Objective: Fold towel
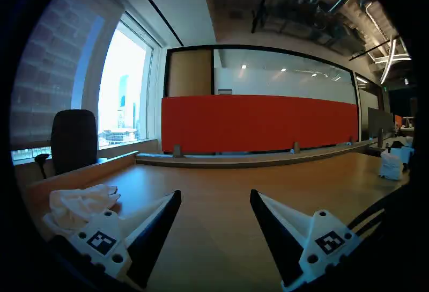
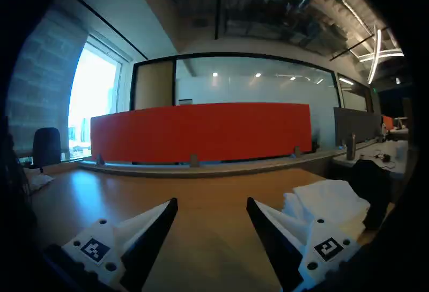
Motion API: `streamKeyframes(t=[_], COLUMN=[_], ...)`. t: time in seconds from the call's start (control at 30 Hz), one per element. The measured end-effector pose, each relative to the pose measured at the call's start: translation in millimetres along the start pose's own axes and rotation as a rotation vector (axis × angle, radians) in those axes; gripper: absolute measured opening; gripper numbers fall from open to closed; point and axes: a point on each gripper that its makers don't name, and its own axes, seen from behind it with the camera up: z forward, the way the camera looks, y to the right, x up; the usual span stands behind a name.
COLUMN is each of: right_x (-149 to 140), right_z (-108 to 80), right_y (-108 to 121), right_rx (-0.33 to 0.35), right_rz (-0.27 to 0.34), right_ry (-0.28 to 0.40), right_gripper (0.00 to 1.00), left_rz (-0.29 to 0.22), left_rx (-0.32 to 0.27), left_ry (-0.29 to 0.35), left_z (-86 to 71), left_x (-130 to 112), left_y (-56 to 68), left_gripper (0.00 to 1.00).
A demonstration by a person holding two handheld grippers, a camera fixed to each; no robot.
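Your left tongs [image 1: 214, 195] stand open above the wooden tabletop [image 1: 241, 168], with nothing between the fingers. A crumpled towel [image 1: 80, 203], pale and bunched, lies on the tabletop at the near left, just beside the left finger of those tongs. You cannot tell whether it touches the finger. At the far side of the tabletop runs a red divider panel [image 1: 257, 123]. A black office chair [image 1: 73, 140] stands at the left by the bright window [image 1: 122, 99].

Your right tongs [image 2: 211, 202] are spread apart too, empty, over bare wood. A stack of folded towels [image 2: 330, 198] — white, squared up — sits on the tabletop at the near right, partly behind the right finger of those tongs. In this view the red panel stretches across the far side, and the chair stands small at the far left.
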Motion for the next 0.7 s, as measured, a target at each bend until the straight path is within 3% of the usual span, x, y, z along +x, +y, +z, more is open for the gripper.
streamKeyframes(t=[0.7], right_x=[-0.1], right_z=[1.0], right_y=[-5.7], right_rx=[-0.003], right_rz=[-0.041], right_ry=[-0.004], right_gripper=[1.00], left_rz=[0.000], left_rx=[0.000], left_ry=[0.000], left_z=[0.7], left_x=[-0.3], left_y=[-0.5], left_gripper=[0.95])
